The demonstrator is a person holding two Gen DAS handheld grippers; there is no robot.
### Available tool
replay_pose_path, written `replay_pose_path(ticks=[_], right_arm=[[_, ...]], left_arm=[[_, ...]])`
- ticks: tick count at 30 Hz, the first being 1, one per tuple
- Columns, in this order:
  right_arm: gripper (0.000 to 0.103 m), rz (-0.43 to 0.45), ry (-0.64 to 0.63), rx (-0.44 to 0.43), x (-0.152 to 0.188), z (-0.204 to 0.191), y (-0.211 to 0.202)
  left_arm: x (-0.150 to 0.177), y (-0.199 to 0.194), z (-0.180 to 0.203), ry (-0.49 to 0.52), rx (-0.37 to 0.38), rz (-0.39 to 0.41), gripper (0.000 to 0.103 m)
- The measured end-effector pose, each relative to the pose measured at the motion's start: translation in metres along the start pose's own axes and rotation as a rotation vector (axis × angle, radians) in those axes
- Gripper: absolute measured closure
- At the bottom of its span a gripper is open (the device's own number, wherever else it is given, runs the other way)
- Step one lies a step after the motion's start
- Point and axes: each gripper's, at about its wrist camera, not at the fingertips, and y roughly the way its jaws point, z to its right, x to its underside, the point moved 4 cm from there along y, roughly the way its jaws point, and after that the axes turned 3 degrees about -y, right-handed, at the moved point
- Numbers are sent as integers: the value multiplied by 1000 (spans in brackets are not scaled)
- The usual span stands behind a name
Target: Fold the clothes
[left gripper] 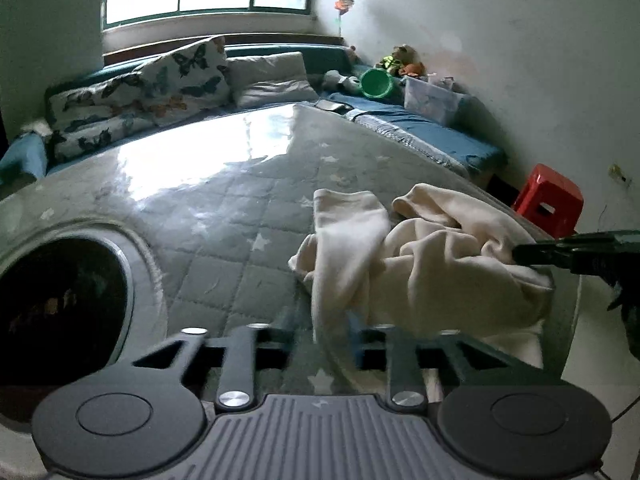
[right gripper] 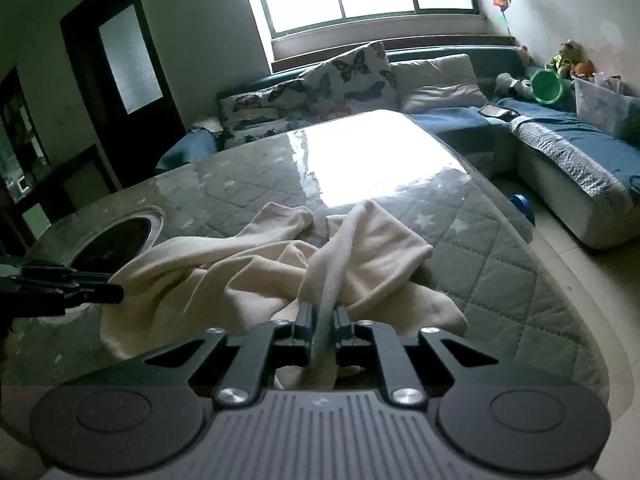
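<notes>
While crumpled on the quilted table [right gripper: 500, 272], cream garment [right gripper: 248, 280] clamped in right gripper [right gripper: 322, 320] jaws, left gripper [left gripper: 320, 328] jaws apart at its edge.

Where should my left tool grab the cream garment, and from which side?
On the garment, probably the bunched edge nearest the left tool, coming in low from that side. That edge stands up off the table, and the right tool already pinches a fold on the opposite side.

Cream garment [right gripper: 256, 276]; grey star-quilted table cover [right gripper: 492, 264]; butterfly-print pillows [right gripper: 320, 88]; red stool [left gripper: 548, 198]; green bucket [left gripper: 376, 83].
</notes>
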Motion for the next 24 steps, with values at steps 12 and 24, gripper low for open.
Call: replay_pose_path(ticks=[12, 24], right_arm=[[89, -47, 50, -60, 9, 8, 3], [99, 115, 0, -168, -54, -22, -17]], left_arm=[[10, 25, -3, -42, 69, -107, 90], [-38, -38, -51, -162, 54, 102, 97]])
